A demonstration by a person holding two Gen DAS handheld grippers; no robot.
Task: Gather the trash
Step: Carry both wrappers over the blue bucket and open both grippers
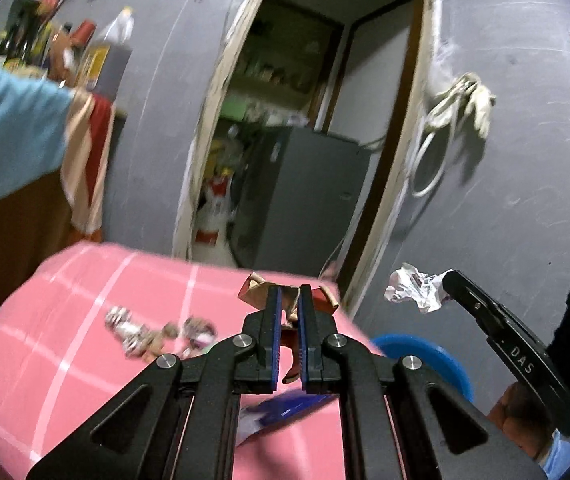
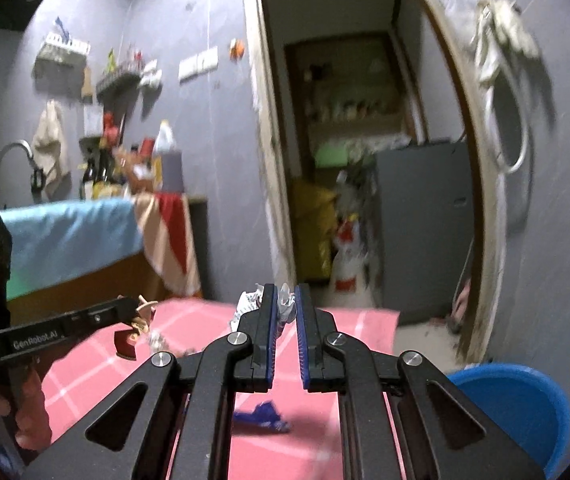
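My left claw (image 1: 289,294) clamped on a brown-and-red cardboard scrap (image 1: 255,292) above the pink table (image 1: 65,312), my right claw (image 2: 285,294) pinching crumpled white paper (image 1: 415,290), blue bin (image 2: 517,404) beside the table, more wrappers (image 1: 157,332) on the cloth

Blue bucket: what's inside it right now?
Cannot tell. Only the blue bucket rim and outer wall show beside the pink table; the right tongs cover its near side.

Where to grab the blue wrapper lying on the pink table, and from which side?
Take the blue wrapper by its raised crumpled peak, coming straight down from above. It lies low on the pink table, so a side approach would likely scrape the cloth. Both claws are busy: the left claw holds a brown-red wrapper, the right claw holds crumpled white paper.
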